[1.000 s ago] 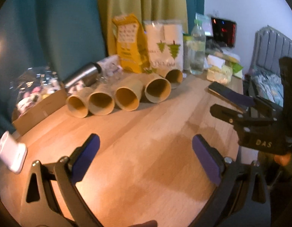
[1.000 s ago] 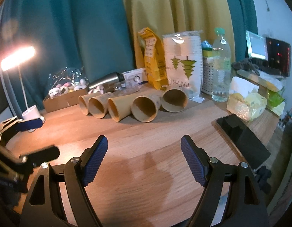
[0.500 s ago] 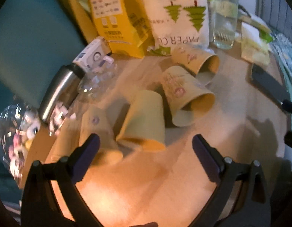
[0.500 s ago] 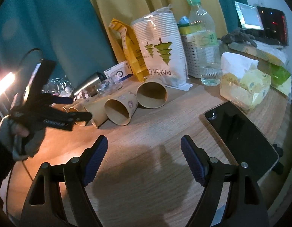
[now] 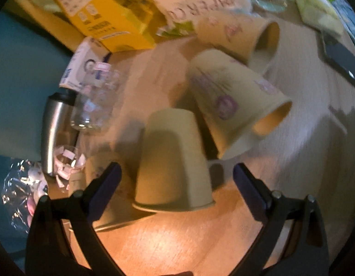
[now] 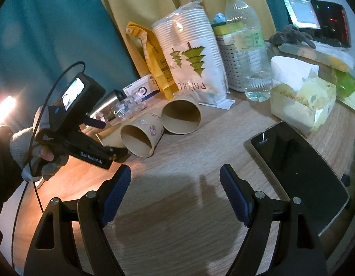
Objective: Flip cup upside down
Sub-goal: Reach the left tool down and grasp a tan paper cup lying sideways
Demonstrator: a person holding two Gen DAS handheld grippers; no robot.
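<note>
Several paper cups lie on their sides in a row on a wooden worktop, mouths facing the viewer, in front of a yellow box, a bag of paper cups and a water bottle. The left tool hangs above the row with its two blue-padded fingers spread wide, one on each side of the nearest cup, touching nothing; this view is blurred. That cup rests on its side with its rim toward the camera, just beside a second cup printed with a purple mark. The right tool is also spread wide and holds nothing, over bare wood near a dark phone. A paper cup is probably very light, thin-walled and easy to crush or roll, so a gentle squeeze across the middle of its body seems the safest hold before turning it rim-down.
</note>
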